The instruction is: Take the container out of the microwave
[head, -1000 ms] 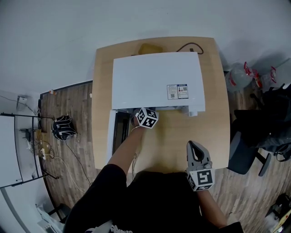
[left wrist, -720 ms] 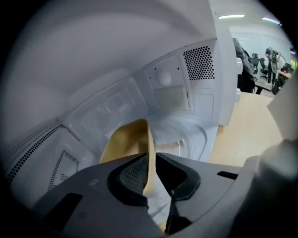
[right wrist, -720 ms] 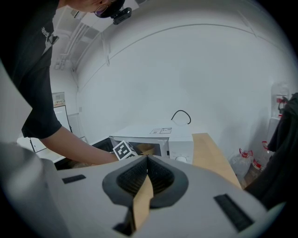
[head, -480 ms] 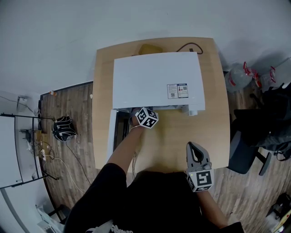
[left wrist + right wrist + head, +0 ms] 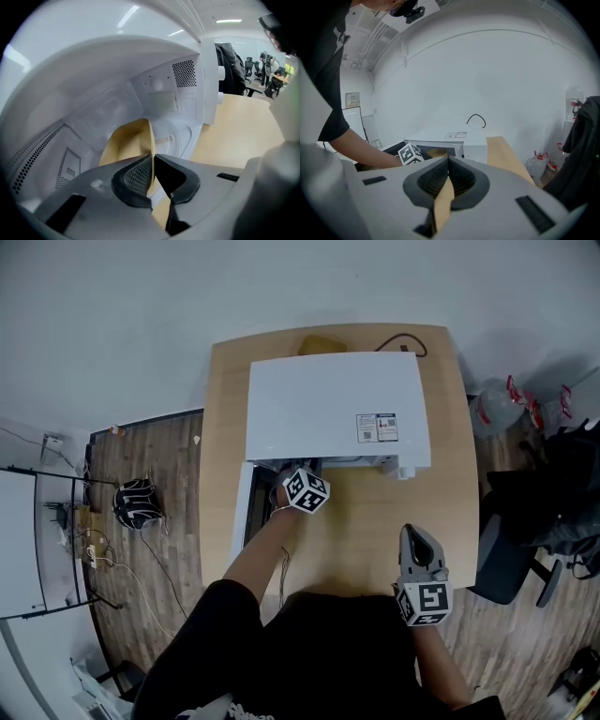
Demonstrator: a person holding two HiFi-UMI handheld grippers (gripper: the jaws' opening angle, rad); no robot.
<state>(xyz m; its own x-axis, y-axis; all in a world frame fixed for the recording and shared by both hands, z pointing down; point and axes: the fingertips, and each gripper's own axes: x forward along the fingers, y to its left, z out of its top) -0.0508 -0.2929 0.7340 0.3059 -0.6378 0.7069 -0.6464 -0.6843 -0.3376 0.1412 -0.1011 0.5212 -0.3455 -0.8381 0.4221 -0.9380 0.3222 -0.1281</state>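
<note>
Container point(image 5: 127, 143) in microwave point(image 5: 337, 413), rim pinched by left gripper point(image 5: 153, 163) fingers, just closed. Right gripper point(image 5: 448, 161) fingers together, empty, at tabletop point(image 5: 370, 535) front edge.

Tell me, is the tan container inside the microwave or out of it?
Inside. The container sits within the white cavity of the microwave; the jaws of the left gripper have just been closing and pinch its rim.

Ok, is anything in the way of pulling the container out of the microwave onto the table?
Nothing visible. The left gripper's jaws have just been closing on the container's rim inside the microwave; the door stands open at the left, the table in front is bare, and the right gripper hangs aside.
</note>
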